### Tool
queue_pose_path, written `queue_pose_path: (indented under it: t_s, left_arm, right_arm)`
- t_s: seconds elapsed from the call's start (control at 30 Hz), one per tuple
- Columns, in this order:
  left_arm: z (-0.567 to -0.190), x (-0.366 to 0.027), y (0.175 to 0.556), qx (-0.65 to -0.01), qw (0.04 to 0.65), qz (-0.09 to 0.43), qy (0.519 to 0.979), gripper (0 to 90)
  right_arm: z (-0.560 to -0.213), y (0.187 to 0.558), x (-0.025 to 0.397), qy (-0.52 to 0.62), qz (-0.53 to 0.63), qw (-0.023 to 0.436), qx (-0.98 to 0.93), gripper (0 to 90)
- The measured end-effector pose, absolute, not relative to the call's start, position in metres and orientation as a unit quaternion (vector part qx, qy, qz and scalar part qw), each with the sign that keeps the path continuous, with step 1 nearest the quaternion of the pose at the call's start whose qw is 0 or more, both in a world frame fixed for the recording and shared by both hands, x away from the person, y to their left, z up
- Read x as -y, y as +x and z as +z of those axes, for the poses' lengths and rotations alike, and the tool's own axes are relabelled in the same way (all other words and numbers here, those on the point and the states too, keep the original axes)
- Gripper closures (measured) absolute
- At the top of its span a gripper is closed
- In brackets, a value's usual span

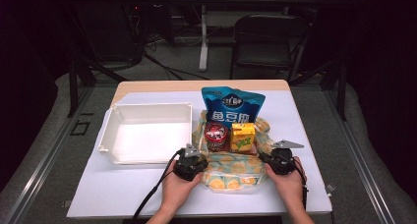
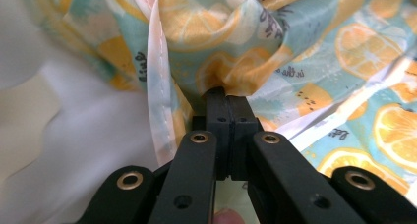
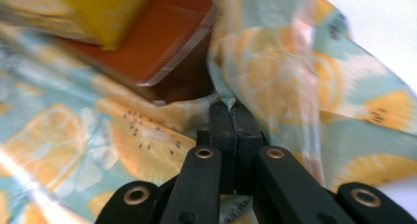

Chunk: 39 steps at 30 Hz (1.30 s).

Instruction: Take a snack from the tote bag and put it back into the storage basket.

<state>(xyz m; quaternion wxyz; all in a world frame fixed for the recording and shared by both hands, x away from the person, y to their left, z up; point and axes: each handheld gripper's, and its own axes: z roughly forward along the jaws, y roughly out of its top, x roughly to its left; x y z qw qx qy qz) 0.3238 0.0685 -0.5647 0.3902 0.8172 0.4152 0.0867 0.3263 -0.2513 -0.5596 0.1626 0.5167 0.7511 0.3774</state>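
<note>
My black jaws are matt plastic with brass-ringed screw holes. Between them sits the lemon-print cloth (image 2: 305, 52), thin, smooth and faintly sheeny, with a stitched hem. The blue pouch (image 1: 232, 107) at the far side is glossy foil, the yellow carton (image 1: 243, 137) smooth printed card, the tray (image 1: 147, 155) on the left matt white plastic.

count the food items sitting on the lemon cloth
3, maybe more hidden: a blue snack bag standing at the back, a dark jar front left, and a yellow carton front right, on a brown box.
</note>
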Motion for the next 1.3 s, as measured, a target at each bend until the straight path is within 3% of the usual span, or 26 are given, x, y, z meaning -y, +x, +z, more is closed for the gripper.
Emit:
queue_pose_path:
  t_s: [0.1, 0.33, 0.57, 0.7, 0.87, 1.07, 1.3]
  left_arm:
    - [-0.564, -0.074, 0.321, -0.416, 0.400, 0.081, 0.813, 90.0]
    - [-0.536, -0.085, 0.304, -0.397, 0.453, 0.118, 0.789, 68.5]
    - [-0.507, -0.096, 0.300, -0.408, 0.501, 0.140, 0.750, 59.4]
    - [-0.499, -0.085, 0.309, -0.421, 0.491, 0.164, 0.745, 50.0]
    - [-0.494, -0.081, 0.315, -0.431, 0.498, 0.166, 0.734, 47.7]
    - [-0.504, -0.075, 0.325, -0.458, 0.456, 0.178, 0.742, 48.0]
    - [-0.514, -0.066, 0.325, -0.454, 0.425, 0.185, 0.761, 55.5]
  right_arm:
    - [-0.557, 0.321, 0.251, 0.509, 0.392, 0.164, -0.748, 86.9]
    - [-0.549, 0.312, 0.252, 0.491, 0.414, 0.178, -0.745, 83.8]
    - [-0.549, 0.311, 0.249, 0.490, 0.416, 0.190, -0.743, 82.2]
    - [-0.548, 0.309, 0.248, 0.488, 0.421, 0.198, -0.738, 81.4]
    - [-0.543, 0.306, 0.249, 0.479, 0.422, 0.218, -0.738, 80.8]
    - [-0.546, 0.305, 0.248, 0.484, 0.445, 0.216, -0.722, 80.1]
    - [-0.542, 0.303, 0.250, 0.477, 0.434, 0.222, -0.731, 80.0]
